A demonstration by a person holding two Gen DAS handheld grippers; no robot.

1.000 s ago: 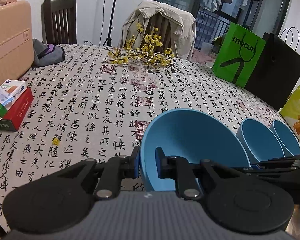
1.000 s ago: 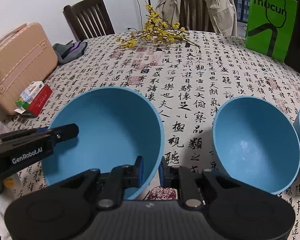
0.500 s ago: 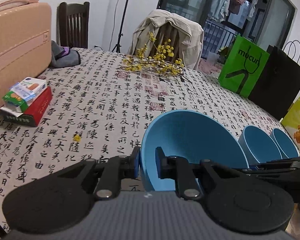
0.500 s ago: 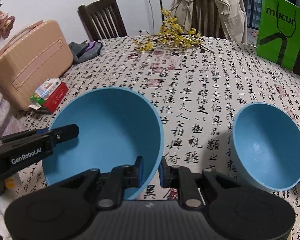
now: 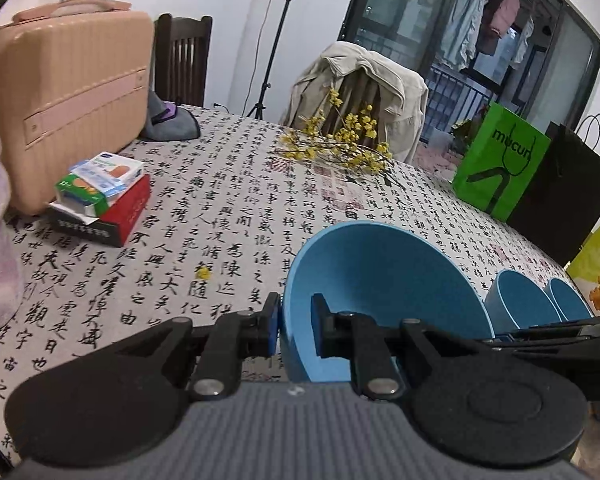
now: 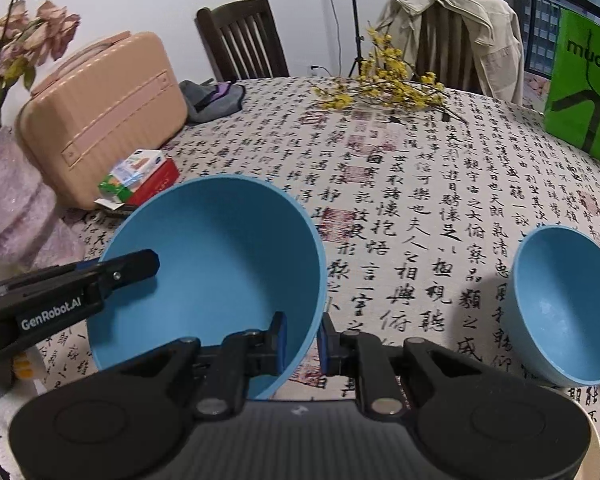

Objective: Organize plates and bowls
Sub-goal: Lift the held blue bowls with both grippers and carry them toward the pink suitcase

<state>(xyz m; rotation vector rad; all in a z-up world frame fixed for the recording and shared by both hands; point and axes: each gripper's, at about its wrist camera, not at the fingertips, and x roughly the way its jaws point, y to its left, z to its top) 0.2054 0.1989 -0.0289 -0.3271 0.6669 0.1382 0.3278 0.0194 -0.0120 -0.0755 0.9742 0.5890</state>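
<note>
A large blue bowl hangs above the table, gripped from both sides. My left gripper is shut on its left rim, one pad inside and one outside. My right gripper is shut on the near right rim in the same way. The left gripper's finger shows over the bowl's left edge in the right wrist view. Two smaller blue bowls stand on the table to the right; the right wrist view shows one small bowl.
The round table wears a calligraphy cloth. A pink case, stacked boxes, yellow flower sprigs, a green bag, a black bag and a yellow packet stand around. Chairs sit behind.
Both grippers have carried the large bowl leftwards and slightly up. The small bowls have slid to the right in both views, and the pink case and boxes have come closer.
</note>
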